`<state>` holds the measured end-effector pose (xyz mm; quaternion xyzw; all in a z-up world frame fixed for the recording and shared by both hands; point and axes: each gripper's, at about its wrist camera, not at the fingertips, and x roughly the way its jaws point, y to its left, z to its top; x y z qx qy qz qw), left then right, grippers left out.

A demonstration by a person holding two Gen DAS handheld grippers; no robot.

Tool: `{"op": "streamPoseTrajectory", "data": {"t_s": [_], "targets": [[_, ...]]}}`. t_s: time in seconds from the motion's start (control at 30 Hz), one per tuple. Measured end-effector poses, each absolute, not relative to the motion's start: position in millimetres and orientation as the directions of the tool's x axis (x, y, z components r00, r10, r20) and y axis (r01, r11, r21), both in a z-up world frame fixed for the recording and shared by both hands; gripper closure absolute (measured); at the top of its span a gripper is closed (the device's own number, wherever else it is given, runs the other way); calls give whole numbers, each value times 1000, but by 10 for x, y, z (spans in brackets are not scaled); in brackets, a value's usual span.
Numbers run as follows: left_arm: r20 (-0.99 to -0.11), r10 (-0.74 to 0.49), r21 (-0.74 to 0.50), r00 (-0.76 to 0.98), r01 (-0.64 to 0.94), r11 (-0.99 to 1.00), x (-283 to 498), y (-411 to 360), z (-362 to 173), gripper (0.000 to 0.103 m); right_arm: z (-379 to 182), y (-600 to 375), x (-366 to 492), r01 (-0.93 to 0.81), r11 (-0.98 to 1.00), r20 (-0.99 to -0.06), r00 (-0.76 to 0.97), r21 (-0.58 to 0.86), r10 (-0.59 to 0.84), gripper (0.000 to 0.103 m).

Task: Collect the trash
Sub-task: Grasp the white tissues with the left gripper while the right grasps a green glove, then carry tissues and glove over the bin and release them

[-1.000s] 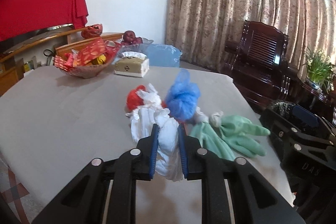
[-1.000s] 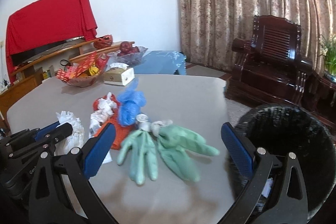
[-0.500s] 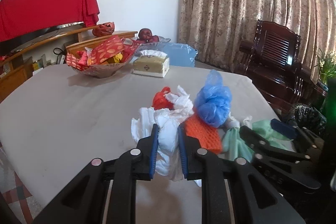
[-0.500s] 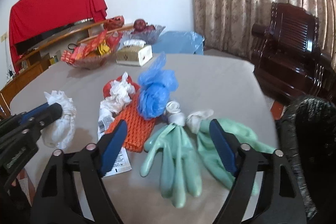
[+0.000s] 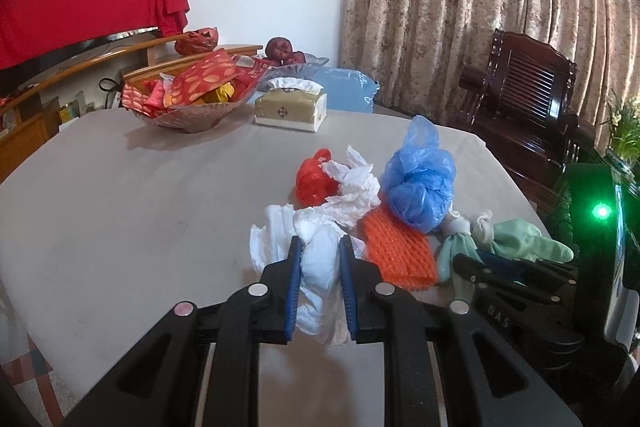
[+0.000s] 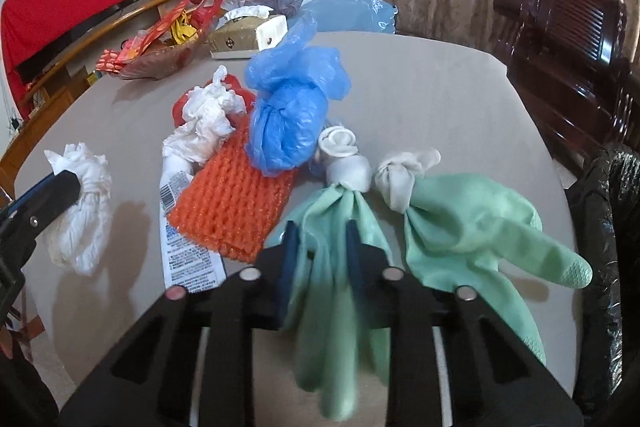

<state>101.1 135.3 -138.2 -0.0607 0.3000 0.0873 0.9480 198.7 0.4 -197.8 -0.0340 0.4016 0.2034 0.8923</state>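
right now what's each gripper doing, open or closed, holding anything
Left gripper: closed on the white crumpled bag.
Right gripper: closed on the left green rubber glove.

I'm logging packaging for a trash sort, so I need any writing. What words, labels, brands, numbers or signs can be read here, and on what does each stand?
"DAS": raised letters on the black body of the right gripper, seen from the left wrist camera.
Barcode and printed lines on the white wrapper beside the orange net: too small and blurred to read.
Diamond emblem on the tissue box: a sign, no letters.
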Motion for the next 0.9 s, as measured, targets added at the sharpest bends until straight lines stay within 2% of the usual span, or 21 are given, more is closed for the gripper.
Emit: {"op": "streamPoseTrajectory", "data": {"t_s": [0.5, 0.9], "targets": [[-521, 76, -78, 850, -136, 988, 990, 1112, -1077, 85, -1260, -414, 1626, -403, 902, -609, 680, 153, 407, 90], [-456, -13, -87, 890, -30, 996, 1038, 628, -700, 85, -674, -882, 1328, -366, 925, -491, 789, 106, 369, 90]]}}
